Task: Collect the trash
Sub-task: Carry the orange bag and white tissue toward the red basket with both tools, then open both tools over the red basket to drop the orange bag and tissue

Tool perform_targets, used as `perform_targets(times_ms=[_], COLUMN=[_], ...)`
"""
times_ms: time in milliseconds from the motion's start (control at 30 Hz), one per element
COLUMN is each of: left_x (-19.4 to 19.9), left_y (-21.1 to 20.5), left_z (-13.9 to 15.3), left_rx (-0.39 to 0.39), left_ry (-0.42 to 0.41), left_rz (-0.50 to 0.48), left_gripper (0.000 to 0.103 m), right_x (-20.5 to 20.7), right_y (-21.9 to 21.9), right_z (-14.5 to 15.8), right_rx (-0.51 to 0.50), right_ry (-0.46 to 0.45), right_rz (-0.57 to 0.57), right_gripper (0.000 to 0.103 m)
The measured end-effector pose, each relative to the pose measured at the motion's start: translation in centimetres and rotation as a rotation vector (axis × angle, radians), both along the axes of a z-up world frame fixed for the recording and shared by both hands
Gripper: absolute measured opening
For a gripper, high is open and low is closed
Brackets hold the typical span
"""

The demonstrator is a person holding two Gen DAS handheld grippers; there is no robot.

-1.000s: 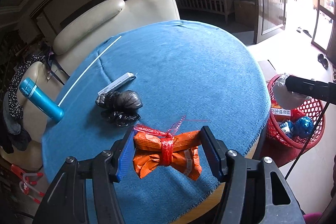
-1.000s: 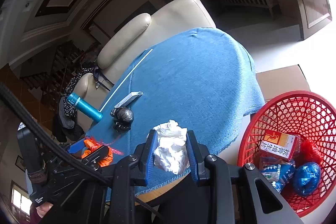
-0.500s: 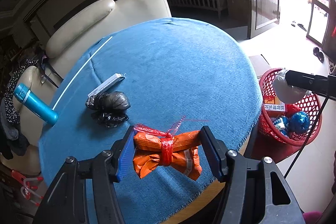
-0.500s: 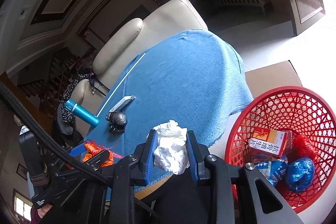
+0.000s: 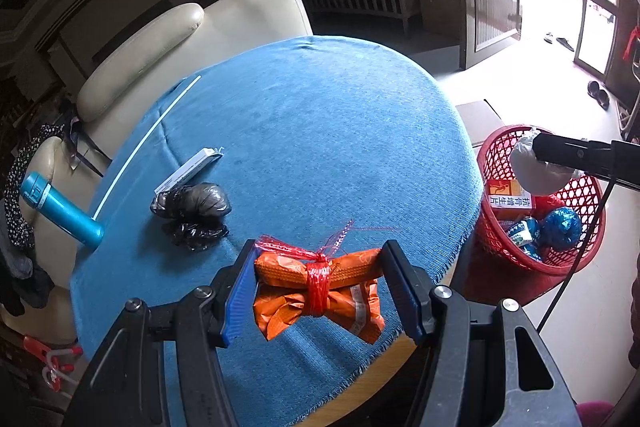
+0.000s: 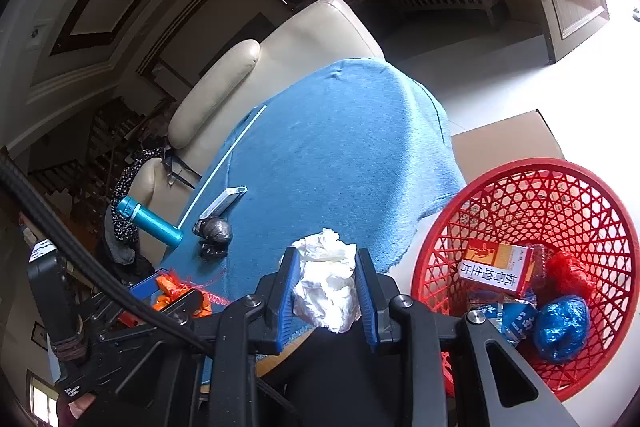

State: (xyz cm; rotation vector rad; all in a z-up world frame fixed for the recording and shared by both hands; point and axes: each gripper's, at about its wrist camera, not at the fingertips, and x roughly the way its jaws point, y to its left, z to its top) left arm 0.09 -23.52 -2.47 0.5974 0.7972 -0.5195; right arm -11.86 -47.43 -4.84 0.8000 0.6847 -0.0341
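Holding orange wrapper point(image 5: 316, 291) tied with red string | crumpled white tissue point(image 6: 326, 285)

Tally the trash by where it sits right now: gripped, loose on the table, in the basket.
Gripped: 2, orange wrapper bundle in left gripper, white crumpled tissue in right gripper.
On blue tablecloth: 1, black plastic bag.
In red basket: at least 4 visible.
Total: at least 7.

An orange wrapper point(image 5: 316, 291) tied with red string and a crumpled white tissue point(image 6: 328, 287) are held; a black bag point(image 5: 192, 205) lies on the table.
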Motion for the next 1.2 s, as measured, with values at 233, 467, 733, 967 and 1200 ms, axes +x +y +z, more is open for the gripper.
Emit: perform_targets(times_ms=[233,467,733,967,1200], left_x=[-0.3,-0.7,-1.8,-2.6,-3.5], left_y=[-0.4,-1.3,-3.6,-5.9,-8.4], left_z=[-0.2,-0.4,-0.8,-1.3,-1.7], left_rx=[0.005,0.013,0.030,0.045,0.053], left_ry=[0.005,0.004,-0.005,0.002,0.006], left_rz=[-0.008,-0.033,-0.091,-0.143,-0.203], left_gripper=[0.063,0.063,0.063,0.063,0.063], right_x=[-0.4,-0.9,-2.3,-3.9,-5.8], right_y=[-0.3,-0.8,-2.4,-4.3,-6.2], right_z=[-0.3,-0.3,-0.8,-1.5,-1.9], right_rx=[0.007,0.006,0.008,0.015,0.012], right_ry=[0.005,0.004,0.012,0.031,0.043], right_rz=[-0.011,-0.023,-0.071,-0.123,-0.187], right_gripper=[0.030,0.030,0.030,0.030,0.030])
